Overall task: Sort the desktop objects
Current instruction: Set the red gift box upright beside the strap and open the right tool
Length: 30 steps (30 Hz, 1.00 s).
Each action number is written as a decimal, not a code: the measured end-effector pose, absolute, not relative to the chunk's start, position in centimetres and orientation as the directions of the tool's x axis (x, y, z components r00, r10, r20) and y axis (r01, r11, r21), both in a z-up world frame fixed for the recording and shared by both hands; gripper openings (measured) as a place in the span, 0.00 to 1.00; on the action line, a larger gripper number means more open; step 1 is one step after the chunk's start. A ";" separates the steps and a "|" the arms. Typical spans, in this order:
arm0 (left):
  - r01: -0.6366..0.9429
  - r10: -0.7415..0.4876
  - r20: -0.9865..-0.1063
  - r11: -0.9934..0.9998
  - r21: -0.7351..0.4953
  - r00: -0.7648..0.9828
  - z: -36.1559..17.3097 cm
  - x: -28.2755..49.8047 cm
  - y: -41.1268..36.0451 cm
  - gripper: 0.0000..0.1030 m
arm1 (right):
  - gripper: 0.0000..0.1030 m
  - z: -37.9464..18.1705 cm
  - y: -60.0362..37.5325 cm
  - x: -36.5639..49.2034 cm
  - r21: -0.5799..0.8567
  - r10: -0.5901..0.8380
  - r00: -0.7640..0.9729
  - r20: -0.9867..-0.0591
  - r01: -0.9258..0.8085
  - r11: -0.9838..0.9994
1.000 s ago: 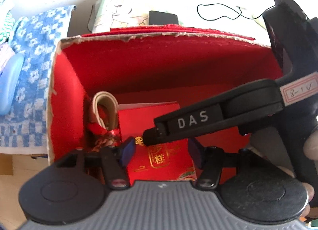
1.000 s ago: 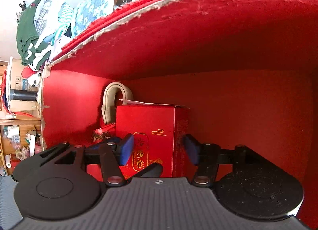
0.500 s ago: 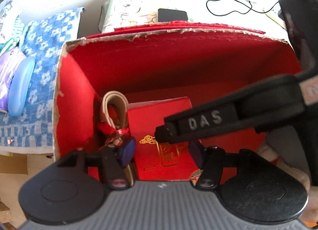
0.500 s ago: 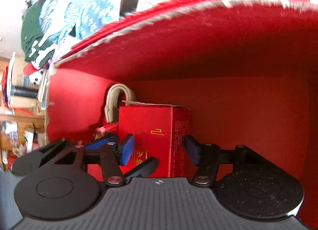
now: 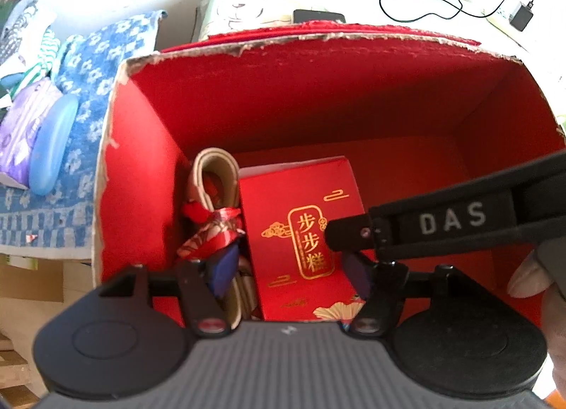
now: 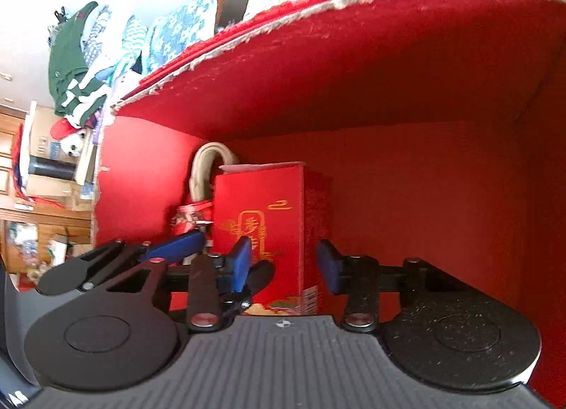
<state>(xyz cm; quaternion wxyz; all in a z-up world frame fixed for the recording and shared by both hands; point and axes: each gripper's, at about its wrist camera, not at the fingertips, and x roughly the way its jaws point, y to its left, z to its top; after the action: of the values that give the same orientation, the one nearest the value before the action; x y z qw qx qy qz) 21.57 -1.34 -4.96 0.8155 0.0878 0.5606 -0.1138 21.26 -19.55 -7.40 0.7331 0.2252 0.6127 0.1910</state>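
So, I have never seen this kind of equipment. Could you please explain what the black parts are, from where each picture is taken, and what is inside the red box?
There is no robot here. A person holds a hand-held gripper in each hand, and a fisheye camera on each looks forward along its two fingers. One picture is from the left gripper, the other from the right gripper; the black discs below are the grippers' own bodies.

Both look down into a big red cardboard box with torn edges. Inside stands a small red carton with gold characters, and beside it a beige strap tied with red ribbon.

Neither gripper holds anything. The left jaws have just been opening, the right jaws closing, with the carton behind the gaps.
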 end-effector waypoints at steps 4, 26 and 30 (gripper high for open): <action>0.281 -0.049 -0.928 0.958 0.061 0.369 -4.6 20.9 -1.8 0.66 | 0.43 -7.5 -19.0 21.4 0.569 0.562 0.174 -0.809 -0.013 0.822; 0.199 0.043 -0.920 0.971 0.130 0.390 -4.8 20.1 -2.2 0.67 | 0.50 -7.2 -17.1 21.5 0.583 0.591 0.210 -0.779 -0.105 0.806; 0.195 0.045 -0.918 0.972 0.131 0.395 -4.8 20.0 -2.2 0.66 | 0.50 -7.1 -17.6 21.3 0.598 0.604 0.228 -0.764 -0.100 0.795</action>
<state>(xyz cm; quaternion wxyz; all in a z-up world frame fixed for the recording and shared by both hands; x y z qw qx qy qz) 20.05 -2.19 -4.76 0.8280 0.1093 0.5481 -0.0453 21.32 -17.61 -7.14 0.7524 0.2186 0.5757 0.2338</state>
